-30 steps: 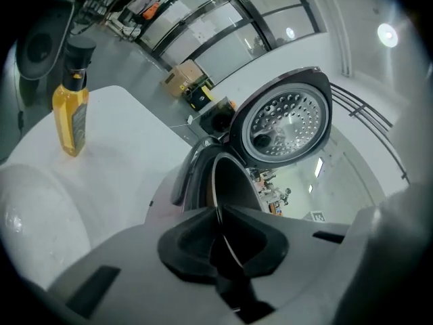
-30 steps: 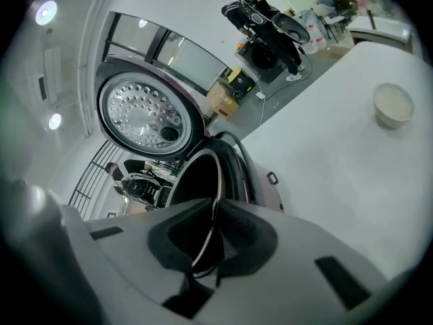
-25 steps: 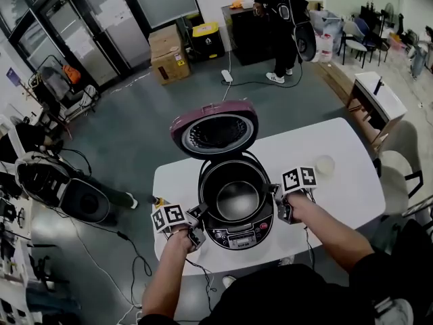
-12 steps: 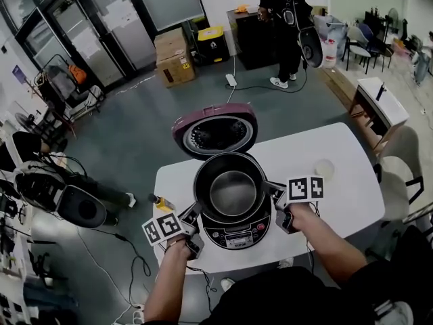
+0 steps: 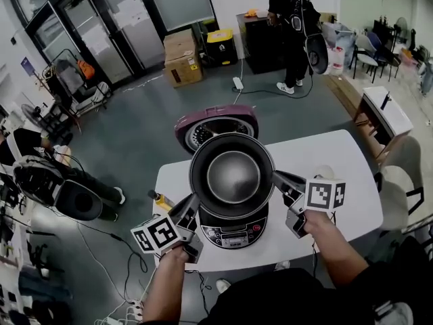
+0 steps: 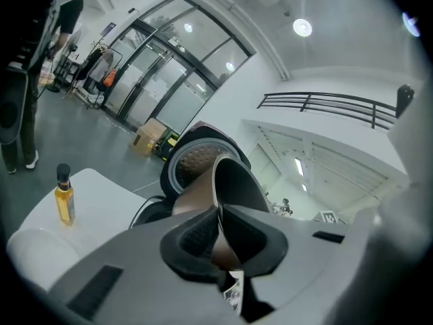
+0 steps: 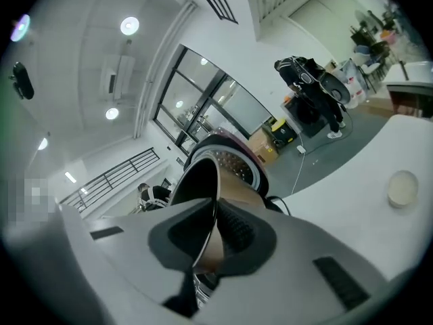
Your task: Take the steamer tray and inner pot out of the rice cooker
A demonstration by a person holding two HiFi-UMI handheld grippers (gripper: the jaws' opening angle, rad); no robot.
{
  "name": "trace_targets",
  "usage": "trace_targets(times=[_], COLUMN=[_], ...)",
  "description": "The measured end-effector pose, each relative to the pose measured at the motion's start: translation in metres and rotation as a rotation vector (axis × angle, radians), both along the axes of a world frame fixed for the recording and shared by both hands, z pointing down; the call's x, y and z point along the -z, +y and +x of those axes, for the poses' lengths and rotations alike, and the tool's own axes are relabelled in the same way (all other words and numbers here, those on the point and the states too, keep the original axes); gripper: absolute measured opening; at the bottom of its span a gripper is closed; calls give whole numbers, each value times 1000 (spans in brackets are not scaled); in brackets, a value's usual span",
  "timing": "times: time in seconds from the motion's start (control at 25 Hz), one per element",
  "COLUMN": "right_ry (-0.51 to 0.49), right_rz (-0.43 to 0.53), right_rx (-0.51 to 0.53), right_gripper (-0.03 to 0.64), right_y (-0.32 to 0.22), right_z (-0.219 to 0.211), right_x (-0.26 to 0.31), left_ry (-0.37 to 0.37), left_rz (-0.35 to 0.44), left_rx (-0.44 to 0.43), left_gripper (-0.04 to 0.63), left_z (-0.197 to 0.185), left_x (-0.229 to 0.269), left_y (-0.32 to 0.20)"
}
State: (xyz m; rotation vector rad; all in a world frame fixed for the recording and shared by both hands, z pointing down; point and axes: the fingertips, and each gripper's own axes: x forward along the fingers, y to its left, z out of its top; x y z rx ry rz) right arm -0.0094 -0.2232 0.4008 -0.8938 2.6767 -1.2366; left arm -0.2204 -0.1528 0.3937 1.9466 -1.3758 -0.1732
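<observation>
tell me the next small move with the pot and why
Probably carry the pot sideways to the bare table at the right and lower it there: the left gripper and the right gripper clamp its rim, and it hangs clear above the cooker.

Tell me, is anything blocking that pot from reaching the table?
Nothing visible does. The inner pot, gripped at its rim by the left gripper and right gripper, hangs above the rice cooker. Only a small bottle and a white disc stand on the table.
</observation>
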Motion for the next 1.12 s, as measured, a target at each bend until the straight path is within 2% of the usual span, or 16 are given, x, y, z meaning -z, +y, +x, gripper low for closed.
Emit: trace_targets(times=[0.2,0.36,0.48,0.56,0.68,0.84,1.12], right_ry=[25,22,77,107,127,150,153], right_rz=[104,104,127,133,112,71,-58], right_rx=[-38,-113,-193,-233,-291,-374,-503], right_gripper=[26,26,28,28,29,30,29], right_y=[-3,-7,-6,-2,5,15,25], right_z=[29,84,130,157,197,246,322], right_x=[19,12,6,0,-13,-37,-87], left_ry=[5,-10,-29,-11,17,5,28], left_rz=[41,47,30,13,-17,-45,-154], left_rx=[-26,-79,-153,-194,-250,-320,-433], left_gripper=[23,23,28,28,26,26,26], left_z=[22,75,118,145,185,231,310], left_x=[14,6,-4,-13,-29,-56,-107], left_y=[-10,-23,-32,-36,-44,-55,-67])
